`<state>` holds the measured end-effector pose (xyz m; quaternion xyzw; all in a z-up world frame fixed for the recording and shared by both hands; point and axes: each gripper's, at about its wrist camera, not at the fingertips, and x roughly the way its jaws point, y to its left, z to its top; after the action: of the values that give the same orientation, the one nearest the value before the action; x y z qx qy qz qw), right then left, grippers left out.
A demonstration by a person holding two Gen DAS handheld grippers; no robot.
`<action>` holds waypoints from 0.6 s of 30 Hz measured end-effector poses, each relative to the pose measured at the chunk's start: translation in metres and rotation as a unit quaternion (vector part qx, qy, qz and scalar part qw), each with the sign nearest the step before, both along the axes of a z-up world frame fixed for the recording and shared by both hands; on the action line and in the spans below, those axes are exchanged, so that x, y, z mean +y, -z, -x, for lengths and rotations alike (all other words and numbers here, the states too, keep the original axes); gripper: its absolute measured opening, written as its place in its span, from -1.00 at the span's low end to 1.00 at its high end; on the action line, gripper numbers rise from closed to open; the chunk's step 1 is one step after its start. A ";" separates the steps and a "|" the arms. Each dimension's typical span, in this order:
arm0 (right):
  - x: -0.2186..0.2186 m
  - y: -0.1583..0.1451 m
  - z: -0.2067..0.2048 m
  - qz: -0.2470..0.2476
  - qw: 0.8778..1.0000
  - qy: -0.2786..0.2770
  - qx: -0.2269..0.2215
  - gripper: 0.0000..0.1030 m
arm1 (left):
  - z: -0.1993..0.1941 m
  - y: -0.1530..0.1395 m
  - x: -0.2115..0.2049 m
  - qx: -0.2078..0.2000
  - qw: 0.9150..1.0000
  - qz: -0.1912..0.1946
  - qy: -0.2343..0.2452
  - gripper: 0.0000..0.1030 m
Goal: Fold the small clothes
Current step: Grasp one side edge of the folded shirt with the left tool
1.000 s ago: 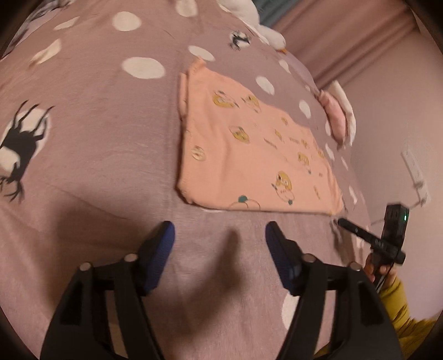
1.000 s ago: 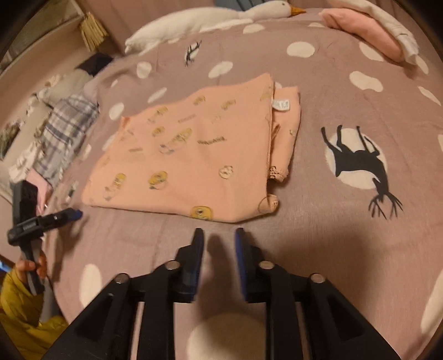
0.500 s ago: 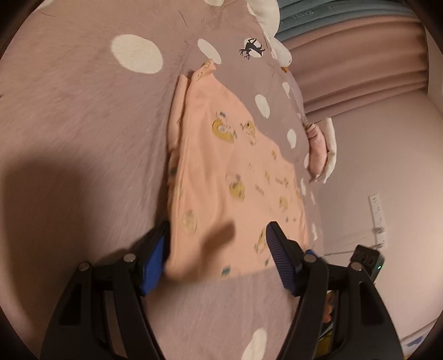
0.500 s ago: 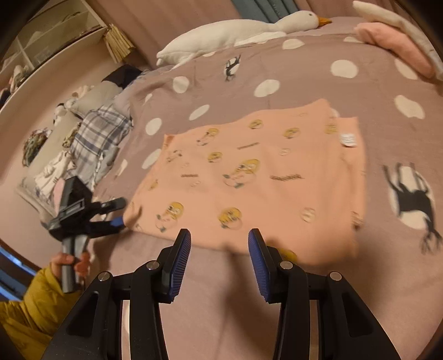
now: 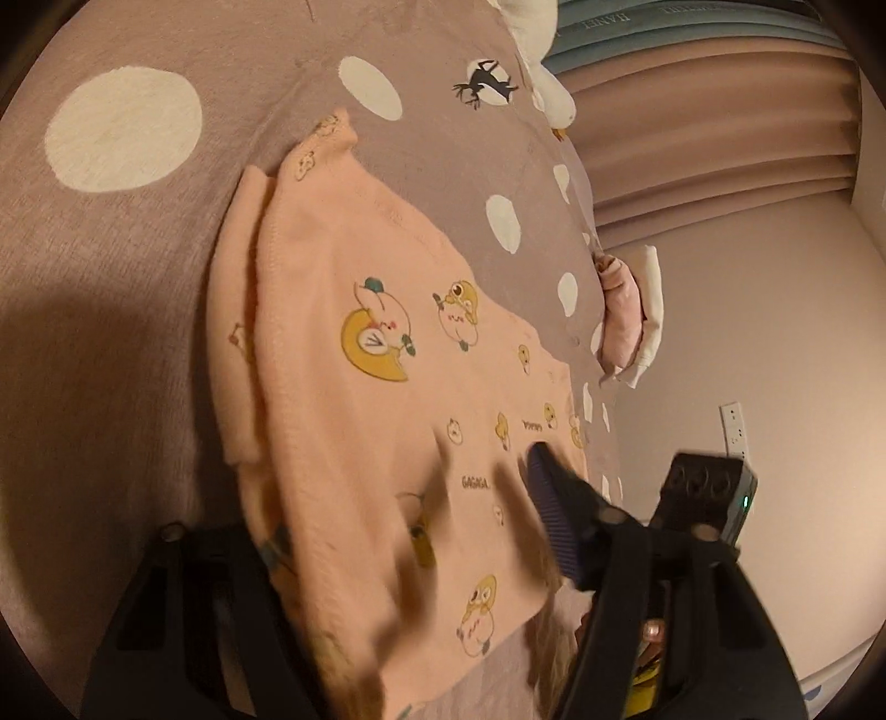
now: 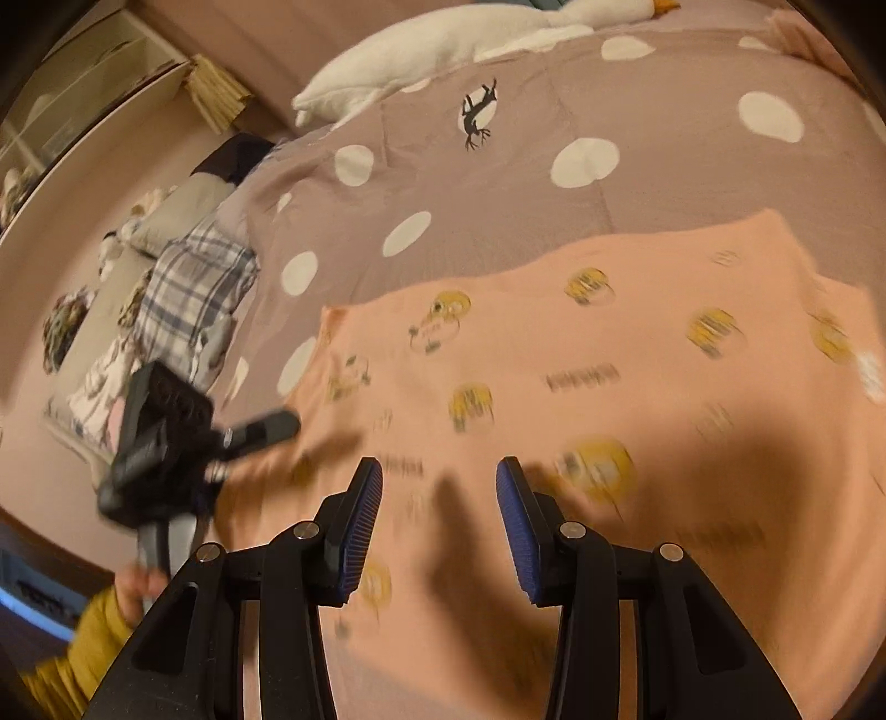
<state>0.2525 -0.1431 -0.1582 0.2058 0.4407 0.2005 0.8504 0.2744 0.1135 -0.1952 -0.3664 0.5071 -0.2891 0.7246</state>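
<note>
A peach garment with yellow cartoon prints [image 5: 387,421] lies half folded on the spotted mauve bedspread [image 5: 111,277]; it also shows in the right wrist view [image 6: 581,376]. My left gripper [image 5: 410,531] is open at the garment's near corner, its left finger hidden under the cloth and its right fingertip [image 5: 545,498] above it. My right gripper [image 6: 437,515] is open and empty over the garment's near edge. The left gripper [image 6: 266,429] shows at the garment's left corner in the right wrist view.
A white goose plush [image 6: 443,50] lies at the head of the bed. A plaid cloth [image 6: 194,282] and other clothes lie at the bed's left side. A folded pink and white pile [image 5: 631,321] sits at the far edge near the wall.
Both grippers have moved forward onto the garment. The left gripper has slid one finger under the near corner. The right gripper has opened from nearly shut.
</note>
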 end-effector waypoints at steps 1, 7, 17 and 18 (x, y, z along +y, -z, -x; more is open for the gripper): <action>0.004 0.001 -0.007 0.006 1.000 0.003 0.003 -0.16 | -0.001 0.002 0.001 0.003 1.000 -0.006 -0.004 -0.10; 0.020 0.008 -0.039 0.074 0.997 0.018 0.015 -0.48 | 0.001 0.005 0.005 0.003 0.999 -0.046 -0.009 -0.50; 0.016 0.006 -0.033 0.135 0.990 0.021 0.021 -0.91 | 0.007 -0.007 -0.014 -0.038 0.989 -0.145 0.009 -0.55; 0.016 0.002 -0.034 0.139 0.990 0.018 0.017 -0.91 | 0.007 -0.006 -0.015 -0.040 0.988 -0.150 0.010 -0.55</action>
<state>0.2865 -0.1270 -0.1606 0.0972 0.4749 0.1185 0.8666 0.2677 0.0990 -0.1890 -0.2368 0.5189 -0.2311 0.7882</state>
